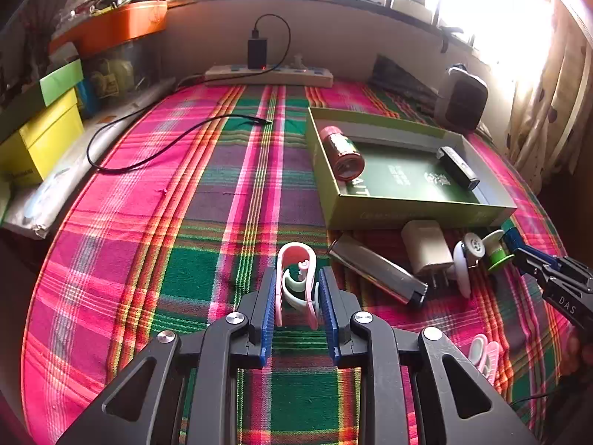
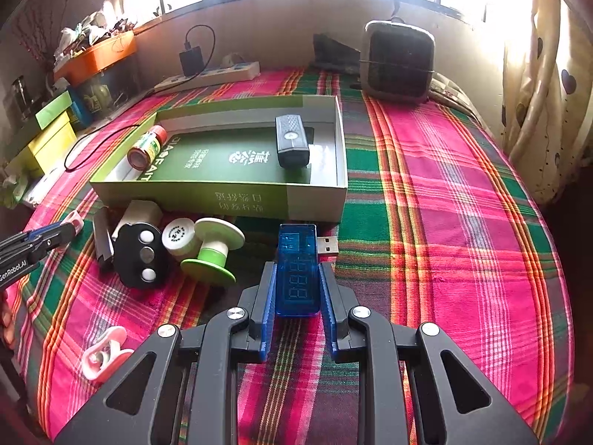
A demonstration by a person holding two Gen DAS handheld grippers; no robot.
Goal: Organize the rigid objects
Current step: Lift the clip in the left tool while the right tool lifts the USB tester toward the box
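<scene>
Nearest the lens, left wrist view: left gripper (image 1: pixel 299 298) pinching a pink-and-white plastic clip (image 1: pixel 298 282), blue pads pressed on both sides of it, clip low over the plaid cloth (image 1: pixel 148 222) of the desk. Right wrist view: right gripper (image 2: pixel 296 289) clamped on a translucent blue USB meter (image 2: pixel 297 270), plug pointing to 3 o'clock, held just short of the box's near wall.

Green cardboard box (image 2: pixel 185 193) sits at 12 o'clock from the right gripper, at 2 o'clock from the left. Already inside: a small red-capped bottle (image 2: pixel 146 148) and a black device (image 2: pixel 291 141).

Loose at 10 o'clock of the right gripper: black three-button piece (image 2: pixel 139 256), white cap (image 2: pixel 179 237), green-and-white spool (image 2: pixel 213 250), white charger (image 1: pixel 426 248), silver bar (image 1: pixel 374 272). A second pink clip (image 2: pixel 102 356) lies at 8 o'clock.

Step in hand, as I judge it: both pickups made, carry pending. Next move calls for lifting each item over the box wall and letting go onto bare floor between bottle and device. Watch the arms crossing.
</scene>
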